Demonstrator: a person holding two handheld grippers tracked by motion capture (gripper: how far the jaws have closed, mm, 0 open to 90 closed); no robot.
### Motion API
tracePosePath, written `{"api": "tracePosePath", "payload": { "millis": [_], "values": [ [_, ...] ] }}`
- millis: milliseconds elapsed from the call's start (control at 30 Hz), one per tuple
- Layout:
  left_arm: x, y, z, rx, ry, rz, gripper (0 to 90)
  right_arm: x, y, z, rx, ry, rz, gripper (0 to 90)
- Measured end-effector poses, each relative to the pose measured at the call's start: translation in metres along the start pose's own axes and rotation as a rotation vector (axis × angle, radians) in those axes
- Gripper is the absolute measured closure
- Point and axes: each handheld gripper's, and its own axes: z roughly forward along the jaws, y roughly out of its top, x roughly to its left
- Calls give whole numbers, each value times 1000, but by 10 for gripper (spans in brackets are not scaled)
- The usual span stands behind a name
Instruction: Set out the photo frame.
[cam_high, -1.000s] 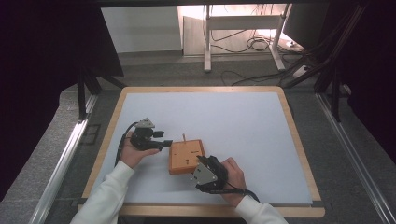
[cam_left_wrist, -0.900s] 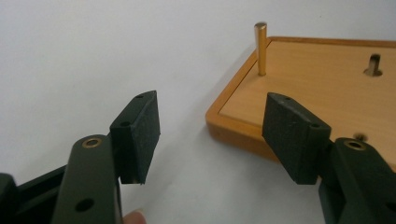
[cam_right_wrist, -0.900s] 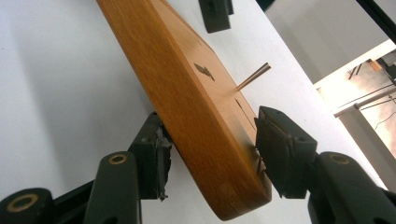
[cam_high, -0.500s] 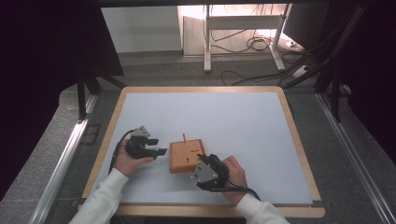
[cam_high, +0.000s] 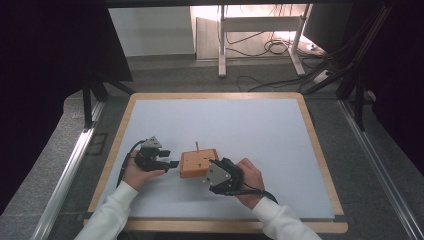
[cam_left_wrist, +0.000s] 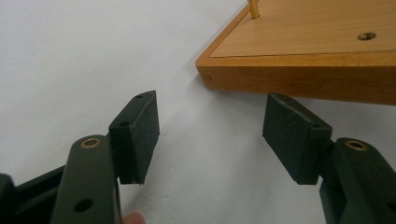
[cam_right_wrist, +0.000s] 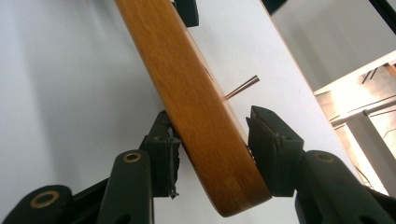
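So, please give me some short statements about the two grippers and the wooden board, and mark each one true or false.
1. The right gripper is shut on the board. True.
2. The left gripper holds the board too. False: its fingers are open, just short of the board's edge.
3. A thin peg stands up from the board. True.
4. The board lies on bare wood. False: it lies on a white mat.
5. The board is at the mat's far edge. False: it is near the person's side.

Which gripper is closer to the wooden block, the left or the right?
Right. The right gripper has its jaws clamped on the wooden block's near corner. The left gripper is open beside the block's left edge, a small gap away.
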Motion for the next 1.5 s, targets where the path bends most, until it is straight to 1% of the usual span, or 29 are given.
{"api": "tracePosePath", "payload": {
  "millis": [100,200,333,467,567,633,733,933,1000,1200,1267,1333,1400,1500],
  "values": [
    [1,-1,0,1,0,-4,356,-2,2,1,5,3,-15,570],
    [1,-1,1,4,1,-6,356,-2,5,2,14,-6,-43,593],
    [2,-2,2,7,1,-6,355,-5,12,5,21,7,-67,612],
    [2,-2,2,5,1,-18,354,-8,18,7,23,9,-93,637],
    [3,-3,2,7,1,-17,354,-12,22,9,27,11,-108,652],
    [3,-3,2,6,1,-18,354,-14,24,10,27,14,-108,660],
    [4,-3,2,9,1,-18,354,-19,27,11,25,20,-120,672],
    [5,-3,2,11,1,-19,354,-28,33,10,25,41,-108,692],
    [5,-3,2,11,1,-20,354,-31,35,8,20,59,-95,695],
    [5,-3,2,11,1,-18,355,-32,40,0,14,116,-89,697],
    [5,-3,2,10,0,-18,355,-33,40,-3,8,136,-75,697],
    [4,-3,3,11,0,-17,356,-36,40,-9,-7,165,-45,697],
    [4,-3,3,12,0,-17,356,-37,41,-14,-15,191,-39,697],
    [5,-3,4,12,-1,-16,356,-38,41,-21,-30,214,-29,695]
  ]
}}
